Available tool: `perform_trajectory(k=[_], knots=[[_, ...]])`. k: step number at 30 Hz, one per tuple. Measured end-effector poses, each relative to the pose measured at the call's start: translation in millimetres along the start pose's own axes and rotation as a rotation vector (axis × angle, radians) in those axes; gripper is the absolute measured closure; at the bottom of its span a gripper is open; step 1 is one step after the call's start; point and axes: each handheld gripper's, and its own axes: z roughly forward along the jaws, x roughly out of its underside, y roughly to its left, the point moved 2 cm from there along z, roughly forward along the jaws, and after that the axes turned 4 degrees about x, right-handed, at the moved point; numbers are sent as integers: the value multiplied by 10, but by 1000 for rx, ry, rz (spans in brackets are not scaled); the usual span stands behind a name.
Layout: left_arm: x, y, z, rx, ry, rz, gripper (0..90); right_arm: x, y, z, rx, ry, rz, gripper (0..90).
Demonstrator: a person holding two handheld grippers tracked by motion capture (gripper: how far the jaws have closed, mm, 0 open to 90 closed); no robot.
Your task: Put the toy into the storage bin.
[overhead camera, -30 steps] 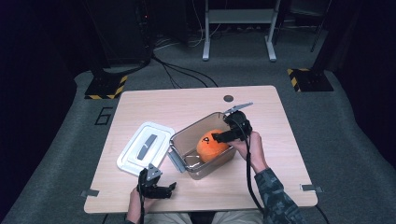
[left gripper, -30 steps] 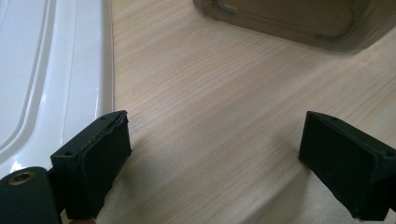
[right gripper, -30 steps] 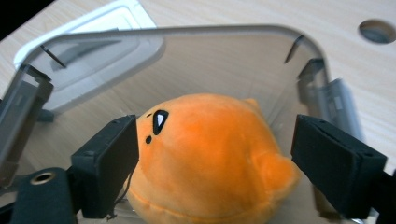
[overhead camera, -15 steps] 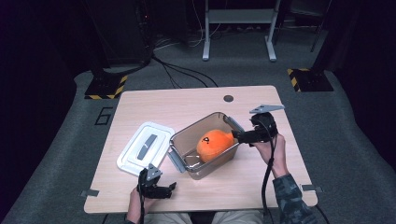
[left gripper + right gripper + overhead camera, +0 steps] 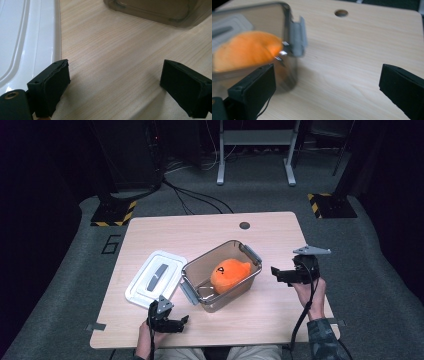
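while the orange plush toy point(image 5: 229, 274) lies inside the clear plastic container point(image 5: 200, 267) near the middle of the table point(image 5: 210, 232), both grippers sit apart from it with nothing held. toy rests toward the container's right end, on the bottom, next to something metallic and shiny that is too small to identify. container is turned at an angle to the table edges, grey latch point(image 5: 252, 253) on its far right end, another latch point(image 5: 189, 293) on its near left end. white lid point(image 5: 155, 279) lies flat just beside the container on its left, touching or nearly touching, can't tell which; grey handle strip on top of lid.

right gripper point(image 5: 278, 272) is at the right edge of the table, held by a hand point(image 5: 310, 292), jaws spread wide and pointing left toward the container, clear of it. right gripper view: jaws released with bare wood between them, container corner with grey latch point(image 5: 297, 36) and blurred orange toy point(image 5: 244, 53) at upper left, round hole point(image 5: 341, 12) in the table near its far edge.

left gripper point(image 5: 179, 322) is at the near edge of the table, left of centre, jaws apart, empty. left gripper view: jaws wide over bare wood, lid rim point(image 5: 45, 37) at left beside the left jaw, container base point(image 5: 155, 12) ahead near the top.
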Motion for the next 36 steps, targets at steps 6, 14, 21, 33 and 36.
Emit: perform_trajectory(k=[6, 14, 21, 33, 36], knots=[[-3, 1, 1, -3, 4, 1, 82, 423, -166, 256, 89, 72, -5, 4], [-4, 2, 2, -4, 5, 2, 81, 894, -302, 559, 114, 134, 50, 1], [-4, 1, 2, -5, 5, 2, 80, 1022, -340, 661, 132, 143, 51, 1], [-4, 1, 8, -11, 0, -7, 78, 1068, -309, 692, 155, 121, 26, 0], [-6, 2, 5, -13, 4, -5, 76, 1069, -312, 690, 155, 122, 21, 0]])
